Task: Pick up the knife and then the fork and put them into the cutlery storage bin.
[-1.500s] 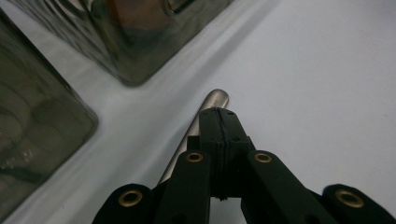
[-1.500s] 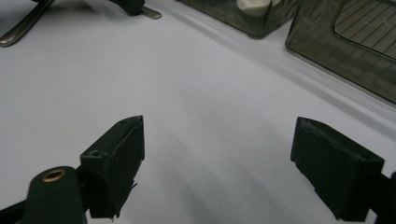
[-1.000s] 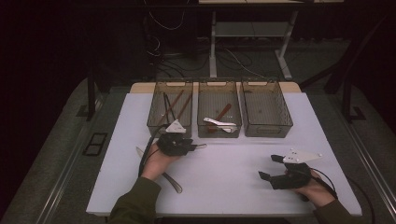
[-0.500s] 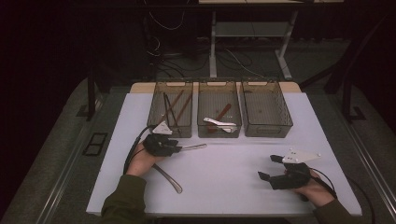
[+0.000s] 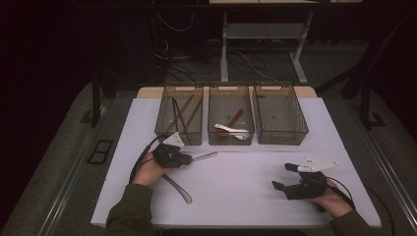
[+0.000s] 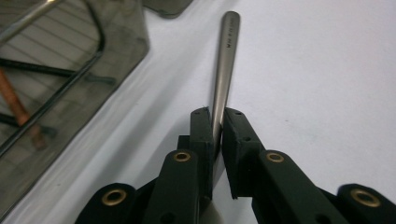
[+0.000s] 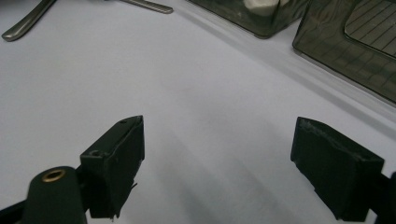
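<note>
Metal utensil handle (image 6: 224, 70) points straight ahead from the left gripper (image 6: 215, 126).

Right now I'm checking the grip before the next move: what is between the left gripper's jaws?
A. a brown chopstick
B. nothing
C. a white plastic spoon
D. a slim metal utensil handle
D: in the left gripper view the left gripper has its pads pressed on a slim metal utensil handle that runs out over the white table.
</note>
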